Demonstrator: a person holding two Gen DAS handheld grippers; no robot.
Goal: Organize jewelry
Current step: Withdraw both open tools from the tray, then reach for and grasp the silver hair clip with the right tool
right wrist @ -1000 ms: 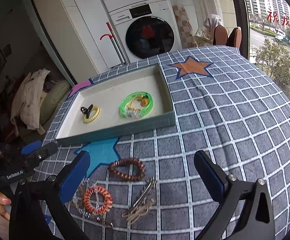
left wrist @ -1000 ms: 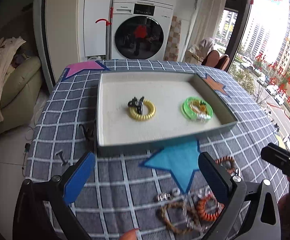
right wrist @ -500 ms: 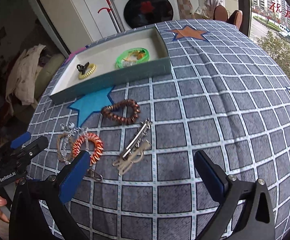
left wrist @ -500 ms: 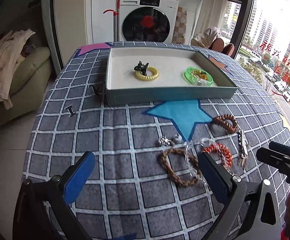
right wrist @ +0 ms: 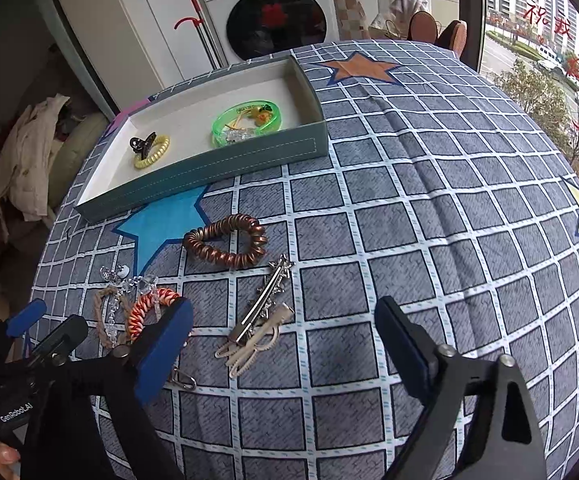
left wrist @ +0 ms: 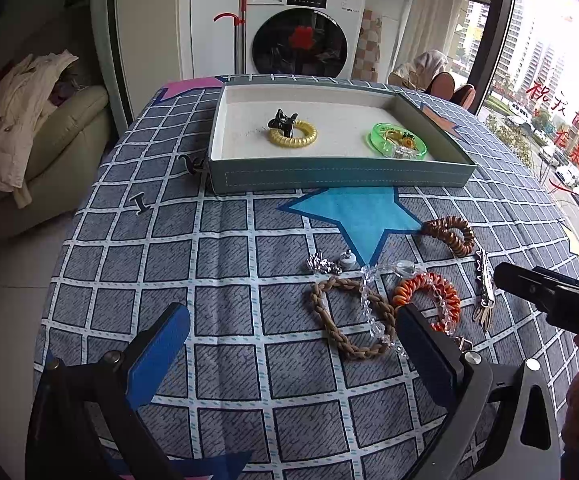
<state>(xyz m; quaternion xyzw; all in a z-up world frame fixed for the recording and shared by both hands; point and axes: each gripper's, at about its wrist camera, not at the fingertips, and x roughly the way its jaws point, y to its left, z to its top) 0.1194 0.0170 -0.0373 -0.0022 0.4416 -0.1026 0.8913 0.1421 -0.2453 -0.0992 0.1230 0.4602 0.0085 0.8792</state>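
Right gripper [right wrist: 283, 336] over the checked cloth [right wrist: 429, 216], jaws well apart but just drawn somewhat closer, nothing clamped; silver hair clip [right wrist: 265, 304] and beige clips [right wrist: 249, 344] lying on the cloth between the blue pads. Left gripper [left wrist: 289, 344] also spread wide and empty, its right-hand pad just in front of the orange coil band [left wrist: 429, 296]. Near that band: braided brown bracelet [left wrist: 349, 320], clear bead string [left wrist: 373, 300] draped across both, small silver pieces [left wrist: 323, 263] by the blue star. Copper coil band [right wrist: 225, 246] a little farther off, at the star's tip. Beyond the star, teal tray [right wrist: 217, 168] holding a yellow coil band [right wrist: 153, 154] with a black claw clip [right wrist: 141, 145] on it (touching) and a green bangle [right wrist: 247, 122] ringed around small trinkets. Two small dark items on the cloth left of the tray, too small to name.
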